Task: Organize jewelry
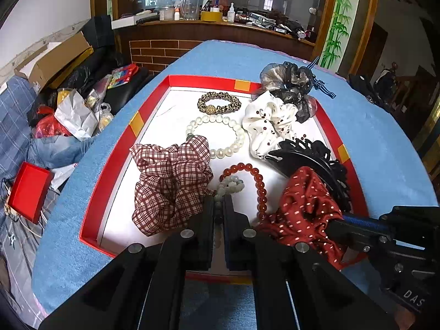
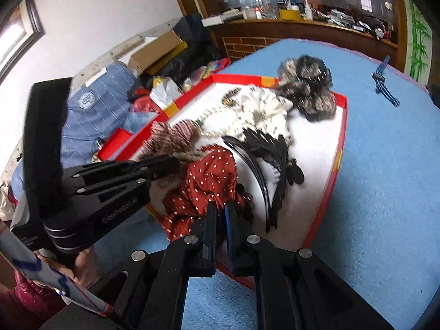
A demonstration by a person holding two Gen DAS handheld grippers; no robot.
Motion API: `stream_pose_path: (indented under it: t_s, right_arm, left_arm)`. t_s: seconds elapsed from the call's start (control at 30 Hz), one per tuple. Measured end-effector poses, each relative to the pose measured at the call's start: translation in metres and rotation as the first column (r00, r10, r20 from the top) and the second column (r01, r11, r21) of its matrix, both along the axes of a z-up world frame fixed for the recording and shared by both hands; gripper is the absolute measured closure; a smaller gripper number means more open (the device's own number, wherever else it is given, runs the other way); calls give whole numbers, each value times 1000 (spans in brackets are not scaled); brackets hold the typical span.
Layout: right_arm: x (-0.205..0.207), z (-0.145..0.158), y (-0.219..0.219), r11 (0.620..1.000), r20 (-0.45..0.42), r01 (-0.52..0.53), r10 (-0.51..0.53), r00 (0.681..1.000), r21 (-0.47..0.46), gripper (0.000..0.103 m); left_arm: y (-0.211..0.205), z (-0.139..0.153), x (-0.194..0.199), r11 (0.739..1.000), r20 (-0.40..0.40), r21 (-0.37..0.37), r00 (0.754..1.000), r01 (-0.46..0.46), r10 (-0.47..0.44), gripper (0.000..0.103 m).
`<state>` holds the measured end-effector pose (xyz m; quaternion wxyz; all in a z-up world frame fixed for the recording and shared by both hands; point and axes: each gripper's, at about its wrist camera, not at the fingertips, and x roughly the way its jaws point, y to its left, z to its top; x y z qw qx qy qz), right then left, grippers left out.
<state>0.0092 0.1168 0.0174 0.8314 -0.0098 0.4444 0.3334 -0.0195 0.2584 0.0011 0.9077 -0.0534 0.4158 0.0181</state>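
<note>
Gripping the pale bead bracelet (image 1: 229, 184), your left gripper (image 1: 218, 206) clenches loose, slippery beads; your right gripper (image 2: 220, 214) pinches the soft red scrunchie's (image 2: 203, 187) near fold.

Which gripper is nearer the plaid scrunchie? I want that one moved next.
Left. The left gripper sits right beside the plaid scrunchie, shut on pale beads; the right gripper is farther off, at the red dotted scrunchie.

Black hand-held gripper (image 1: 218, 206), silver round screws, blue finger pads; maroon quilted sleeve (image 2: 24, 294).
</note>
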Motion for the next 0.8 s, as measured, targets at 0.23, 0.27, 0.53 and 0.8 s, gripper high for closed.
stream_pose_path:
  t_s: [0.23,0.27,0.53,0.8]
  right_arm:
    - [-8,15,-20,999,18,35,-35,999,33,62]
    - [-10,19,-22,998,24,39,-40,999,39,62]
    - [-46,66,-52,982,196,180,-187,963,53,29]
    - [-105,61,-65,964,246,263,-266,932,45,17]
  left_arm:
    - [-1,16,-7,999,61,29,998,-16,14,62]
    - [-3,22,-10,999,77,34,997,-21,18,61]
    - [-19,59,-52,988,228,96,968,-125,101,25]
    - [-36,68,-114,961,306,167,938,-219,161,7]
